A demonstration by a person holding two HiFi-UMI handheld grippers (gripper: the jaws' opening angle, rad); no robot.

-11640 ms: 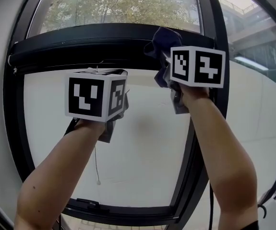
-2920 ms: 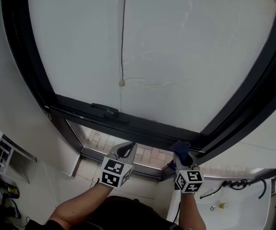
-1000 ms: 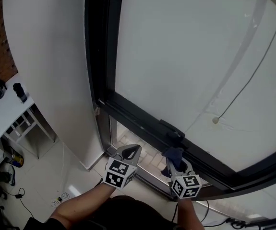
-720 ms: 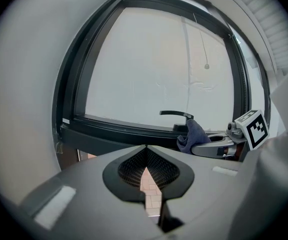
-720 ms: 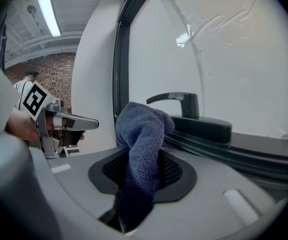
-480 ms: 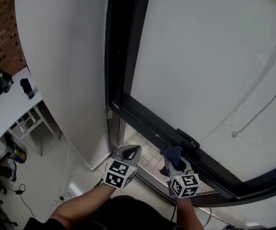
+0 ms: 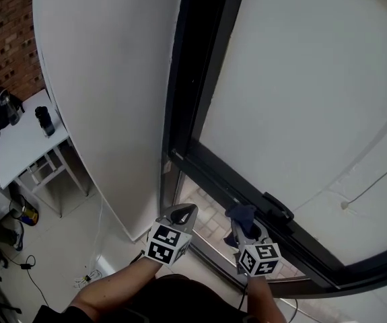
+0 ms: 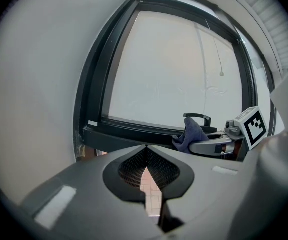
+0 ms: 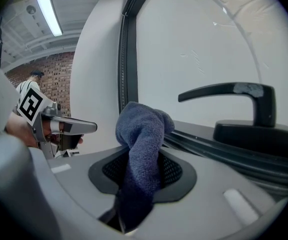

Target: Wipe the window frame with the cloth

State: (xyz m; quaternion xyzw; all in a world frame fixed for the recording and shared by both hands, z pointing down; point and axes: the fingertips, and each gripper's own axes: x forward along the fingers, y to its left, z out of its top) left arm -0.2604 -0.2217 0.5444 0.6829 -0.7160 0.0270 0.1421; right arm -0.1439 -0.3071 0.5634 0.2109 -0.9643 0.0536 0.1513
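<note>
White-blinded glass fills a tall office window whose black window frame rises beside a smooth white wall, with a small white table set against brick at the far left. A person holds the right gripper low at the sill, its jaws pinched on a dark blue terry cloth whose soft, rounded tuft stands up out of the jaws and points at the frame's bottom rail. That rail is a hard, glossy black bar whose long axis runs from the corner at the left away to the right, and the cloth sits on its near side, just left of the black lever handle; whether fabric touches metal cannot be told. The left gripper hangs just to the left, jaws pressed together on nothing, farther from the rail. The right hand looks the one placed to wipe, and a stroke along the rail toward the left corner would steer clear of the handle.
</note>
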